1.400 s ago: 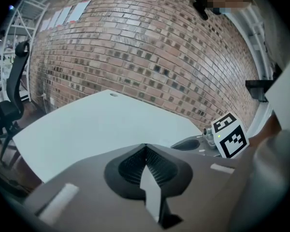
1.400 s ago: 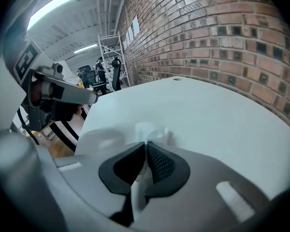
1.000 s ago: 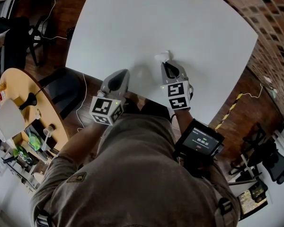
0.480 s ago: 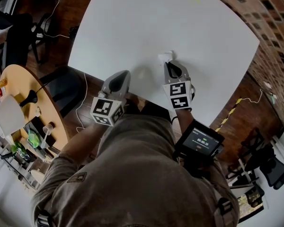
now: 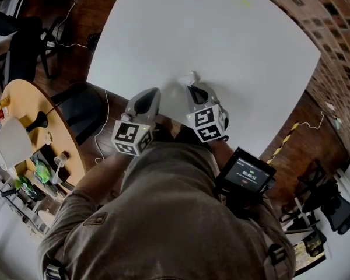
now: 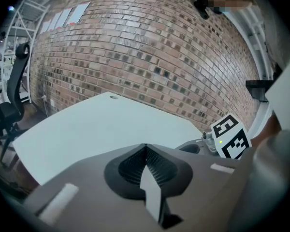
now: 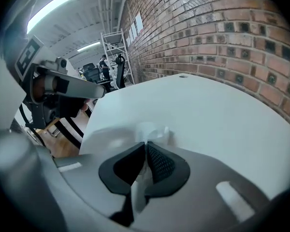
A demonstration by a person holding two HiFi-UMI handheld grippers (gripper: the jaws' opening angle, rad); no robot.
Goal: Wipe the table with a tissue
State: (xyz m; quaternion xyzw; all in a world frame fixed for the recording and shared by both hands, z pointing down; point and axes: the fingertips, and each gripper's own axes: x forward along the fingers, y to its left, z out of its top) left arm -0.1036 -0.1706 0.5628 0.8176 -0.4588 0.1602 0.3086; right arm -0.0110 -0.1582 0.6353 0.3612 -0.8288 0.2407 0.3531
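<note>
Tissue — white, crumpled — pinched in right claw on table (left claw closed, empty).

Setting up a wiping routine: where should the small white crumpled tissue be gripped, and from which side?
Probably its bunched rear end, approached from the person's side, as the right gripper does now: jaws shut on the small white crumpled tissue, its loose wad poking ahead onto the white table, free to wipe.

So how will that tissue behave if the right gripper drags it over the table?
The tissue looks crumpled ahead of the right gripper, so it is probably floppy and light. On the smooth white table it should slide easily, though it may fold under.
</note>
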